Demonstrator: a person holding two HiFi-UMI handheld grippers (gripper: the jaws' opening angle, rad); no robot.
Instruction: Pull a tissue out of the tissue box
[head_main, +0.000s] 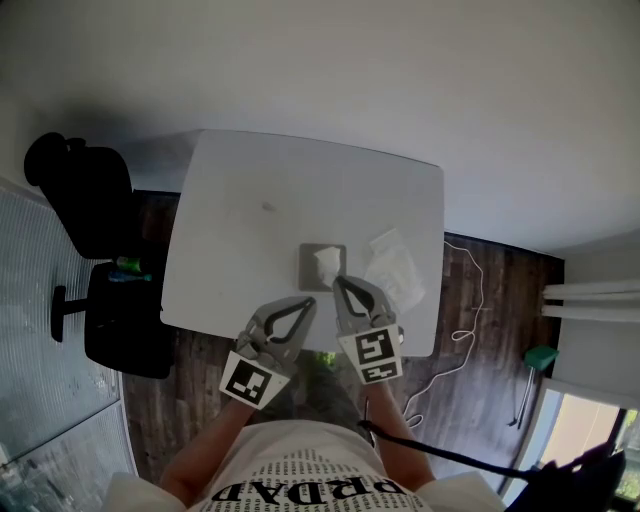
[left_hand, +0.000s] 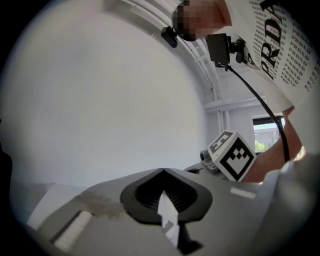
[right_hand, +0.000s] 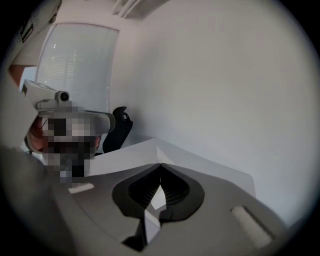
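Note:
A grey tissue box (head_main: 310, 270) lies on the white table (head_main: 250, 220), with a white tissue (head_main: 326, 262) standing up out of its slot. My right gripper (head_main: 338, 283) is shut, its tips on the tissue's near edge. In the right gripper view (right_hand: 160, 165) the jaws meet, and a white tissue strip (right_hand: 155, 199) shows in the gap behind the tips. My left gripper (head_main: 312, 300) hangs just left of it at the box's near corner, shut with nothing seen held. In its own view the left gripper (left_hand: 162, 171) points level at the wall.
A crumpled heap of white tissues (head_main: 393, 265) lies right of the box, near the table's right edge. A black office chair (head_main: 95, 230) stands left of the table. A white cable (head_main: 470, 320) trails over the wooden floor on the right.

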